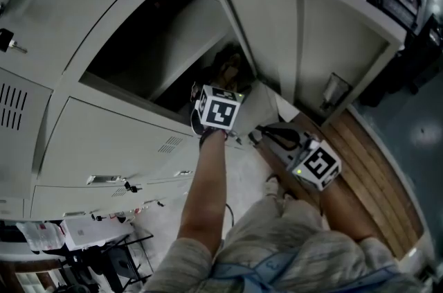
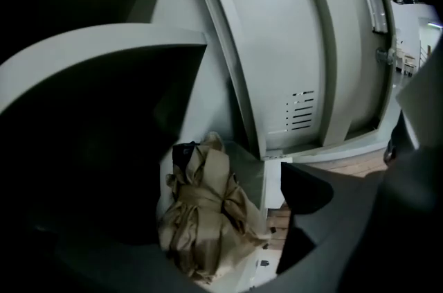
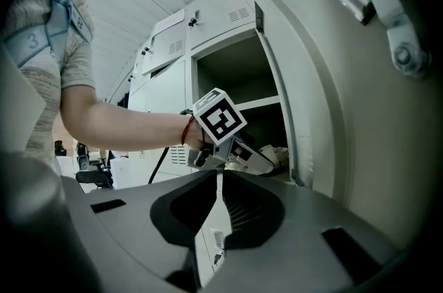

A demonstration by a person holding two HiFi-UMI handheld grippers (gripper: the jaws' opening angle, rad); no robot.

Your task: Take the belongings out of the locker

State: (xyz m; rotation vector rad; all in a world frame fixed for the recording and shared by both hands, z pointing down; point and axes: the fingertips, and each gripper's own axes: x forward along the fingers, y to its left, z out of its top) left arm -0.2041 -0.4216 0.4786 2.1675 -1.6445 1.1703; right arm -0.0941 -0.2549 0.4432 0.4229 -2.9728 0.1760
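left hand-held gripper (image 3: 266, 161) released, jaws wide | tan bundle (image 2: 208, 215) on locker (image 2: 249, 167) floor (head view barely shows it) | right hand-held gripper (image 3: 218, 179) clenched, empty

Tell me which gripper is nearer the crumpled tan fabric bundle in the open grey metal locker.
Left. The left gripper reaches into the locker, jaws open, the tan fabric bundle just ahead. The right gripper hangs outside beside the open door, jaws together.
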